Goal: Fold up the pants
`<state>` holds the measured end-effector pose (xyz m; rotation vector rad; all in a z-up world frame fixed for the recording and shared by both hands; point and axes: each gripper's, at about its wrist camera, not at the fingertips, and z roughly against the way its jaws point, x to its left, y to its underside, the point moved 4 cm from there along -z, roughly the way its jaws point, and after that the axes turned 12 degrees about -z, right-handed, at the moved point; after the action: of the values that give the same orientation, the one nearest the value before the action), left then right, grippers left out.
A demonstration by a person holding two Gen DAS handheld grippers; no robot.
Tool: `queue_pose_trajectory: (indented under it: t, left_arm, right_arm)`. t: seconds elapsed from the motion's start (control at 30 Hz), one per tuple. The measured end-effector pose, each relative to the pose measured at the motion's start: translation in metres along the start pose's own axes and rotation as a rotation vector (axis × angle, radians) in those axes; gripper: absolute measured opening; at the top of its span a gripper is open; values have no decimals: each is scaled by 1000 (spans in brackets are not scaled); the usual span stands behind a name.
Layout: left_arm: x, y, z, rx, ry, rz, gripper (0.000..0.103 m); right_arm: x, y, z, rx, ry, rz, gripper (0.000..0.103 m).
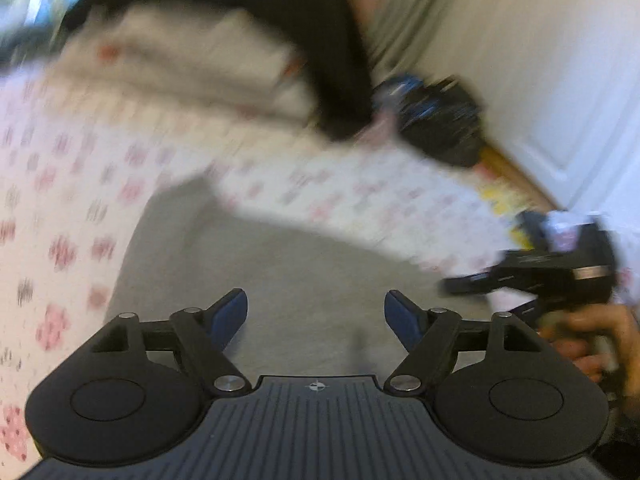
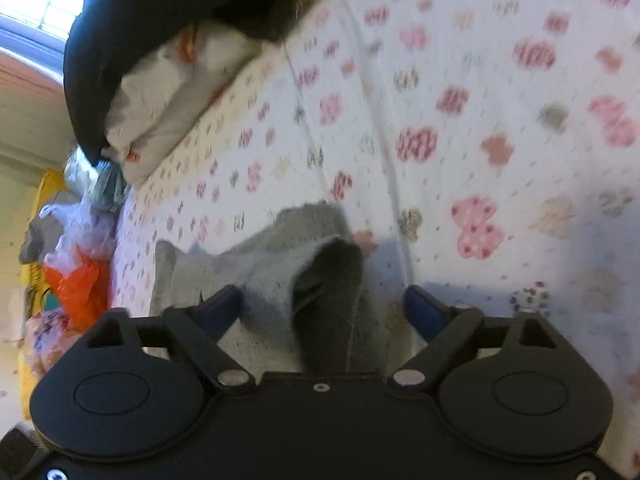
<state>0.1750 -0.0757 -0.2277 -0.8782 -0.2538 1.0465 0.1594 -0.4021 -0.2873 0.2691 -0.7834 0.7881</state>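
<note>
The left gripper hangs with its blue-padded jaws spread wide over a flat stretch of the grey pants, nothing caught between them. The right gripper is likewise parted; a raised fold of the grey pants stands up between its pads, but neither pad presses on the cloth as far as I can see. From the left wrist view, the right gripper shows off to the right side, held in a person's hand at the edge of the bed.

The pants lie on a white bedsheet printed with pink and grey flowers, close under both tools, one end bunched and lifted into a ridge. Further back on the bed sits a stack of folded pale cloth with a black garment draped over it. Beyond the far edge of the bed there is a heap of plastic bags, one of them orange. Everything is smeared with motion blur, the left wrist view most of all.
</note>
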Motion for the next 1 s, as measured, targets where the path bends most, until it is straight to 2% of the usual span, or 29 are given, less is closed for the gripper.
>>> queue_pose_trajectory:
  t: [0.03,0.07,0.1,0.2,0.3,0.37,0.4,0.43,0.47,0.5,0.53,0.57,0.6,0.63,0.73,0.77,0.83,0.9,0.97,1.0]
  left_arm:
    - [7,3,-4,26,-13,16,73]
    - [12,8,-2,20,-24,19,73]
    - [14,11,3,1,-37,18,73]
    - [12,19,18,-53,-43,24,73]
    - [8,22,22,-81,-60,21,73]
    - [4,25,18,-66,-70,-1,73]
    - [3,28,14,-46,-78,-14,73]
    - [6,31,9,-30,-92,-26,74]
    - [7,34,3,-8,-111,-40,74]
    - [9,37,-3,21,-122,-49,74]
    - [11,41,-5,40,-123,-52,74]
    - [12,41,-3,35,-120,-54,74]
    - [12,39,2,24,-120,-52,73]
    - [11,35,8,10,-119,-50,73]
    - [10,16,31,-108,-87,-20,74]
    - [9,7,35,-139,-65,2,74]
    - [7,-6,32,-153,-14,26,74]
    - [3,-11,21,-133,-32,17,74]
    - [-2,-8,11,-109,-60,-11,74]
    - [-5,-5,7,-91,-84,-24,74]
  right_arm:
    - [-2,-1,-2,8,-17,-10,66]
    - [-1,-1,-1,11,-42,-9,48]
    - [5,-1,4,5,-75,8,40]
    - [38,10,16,-31,-107,172,32]
    - [63,15,26,-58,-201,268,32]
    - [72,12,28,-82,-232,305,32]
    - [74,8,26,-87,-220,304,32]
    - [71,4,21,-84,-189,291,34]
    - [66,1,14,-75,-122,276,38]
    - [58,-1,5,-68,-26,274,48]
    - [51,-1,-3,-70,82,278,60]
    - [43,1,-1,-99,154,280,85]
    - [40,3,6,-146,177,273,89]
    - [40,6,16,-207,173,260,88]
    - [52,25,59,-408,102,259,87]
    - [62,37,69,-444,57,303,82]
    - [82,63,65,-409,18,416,69]
    - [97,93,44,-338,71,557,51]
    - [103,119,19,-323,174,676,37]
    - [100,127,11,-316,221,701,35]
